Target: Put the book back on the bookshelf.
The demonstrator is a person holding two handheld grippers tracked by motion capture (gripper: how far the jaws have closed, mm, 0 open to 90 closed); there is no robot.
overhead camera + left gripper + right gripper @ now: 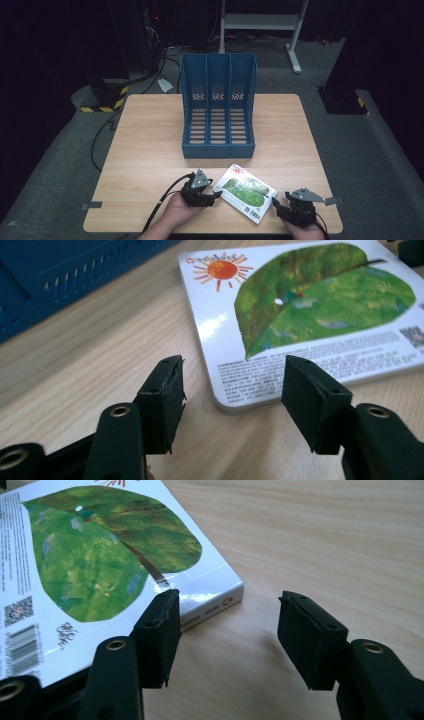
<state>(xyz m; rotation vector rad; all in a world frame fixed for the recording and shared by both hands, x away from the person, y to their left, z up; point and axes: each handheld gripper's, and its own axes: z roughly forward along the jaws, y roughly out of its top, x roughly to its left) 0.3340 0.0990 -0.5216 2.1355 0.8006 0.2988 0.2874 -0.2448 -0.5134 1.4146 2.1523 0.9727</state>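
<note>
A white book (246,192) with a green leaf and a red sun on its cover lies flat near the table's front edge. My left gripper (216,194) sits just left of it with its jaws apart. In the left gripper view the book (310,305) has its near corner just ahead of the gap of the left gripper (230,382), untouched. My right gripper (275,204) is at the book's right end. In the right gripper view the right gripper (227,615) is open; its left jaw stands in front of the edge of the book (100,565), and bare table lies between the jaws.
A blue three-slot file rack (218,107) stands upright behind the book at the middle of the wooden table (145,150), and its base (60,275) shows in the left gripper view. Cables, a white stand and dark floor lie beyond the far edge.
</note>
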